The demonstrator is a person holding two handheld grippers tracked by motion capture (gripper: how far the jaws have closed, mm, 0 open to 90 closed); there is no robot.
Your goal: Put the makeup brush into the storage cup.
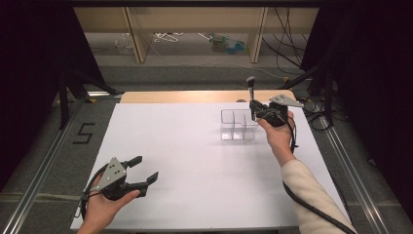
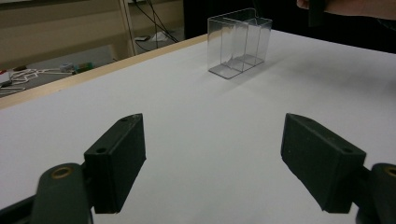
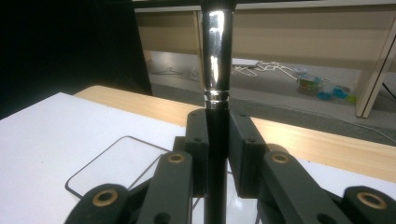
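Divided container (image 1: 237,125) stands on the tabletop (image 1: 185,161), far right area. Right gripper (image 1: 254,108) sits just beside its right end, holding a brush (image 1: 251,92) upright above it. Left gripper (image 1: 144,169) near left, well apart

A white table top (image 1: 195,156) with a pale wooden strip along its far edge carries just a clear divided box (image 1: 237,125), sitting far right, resting directly on the white.

High view looks down over the whole tabletop (image 1: 195,161); both gripper views sit low, sharing the clear box (image 2: 239,43).
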